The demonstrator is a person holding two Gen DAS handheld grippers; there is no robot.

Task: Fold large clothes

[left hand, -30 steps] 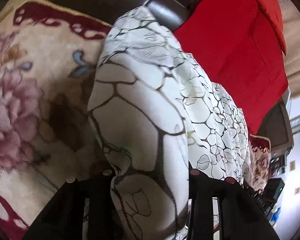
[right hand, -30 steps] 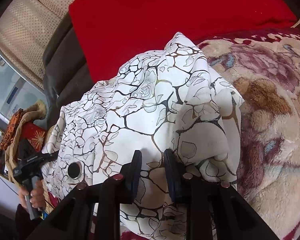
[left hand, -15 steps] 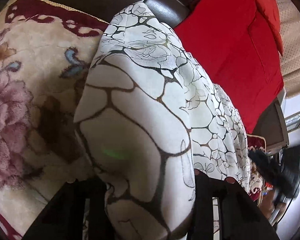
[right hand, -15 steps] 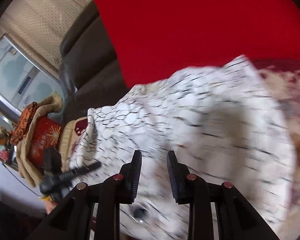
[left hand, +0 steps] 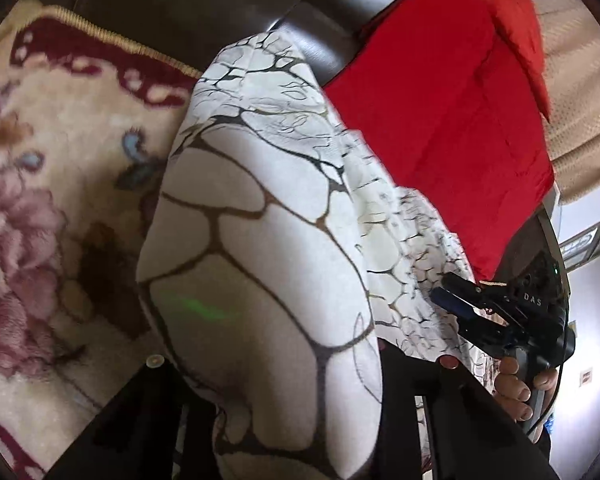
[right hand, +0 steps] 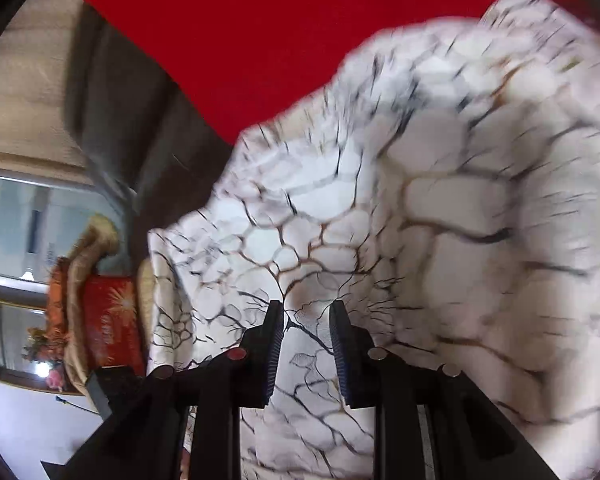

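Observation:
A white garment [left hand: 260, 240] with a dark crackle print lies bunched on a sofa. One fold rises between the fingers of my left gripper [left hand: 284, 368], whose jaws are closing on it; the cloth hides the left finger. In the right wrist view the garment [right hand: 420, 200] is blurred and spreads under and beyond my right gripper [right hand: 305, 316]. That gripper stands open, both blue pads bare, the print showing through the gap. The left wrist view shows the right gripper [left hand: 452, 300] at the garment's far right edge, held by a hand [left hand: 516, 384].
A red cushion [left hand: 440, 120] leans on the dark leather sofa back [left hand: 220, 8] behind the garment. A floral plush blanket [left hand: 60, 200] covers the seat to the left. A beige curtain [left hand: 572, 80], a window [right hand: 28, 216] and a red box [right hand: 112, 320] lie beyond.
My right gripper has swept sideways along the garment and come into the left wrist view at the right. The fold in my left gripper has barely shifted.

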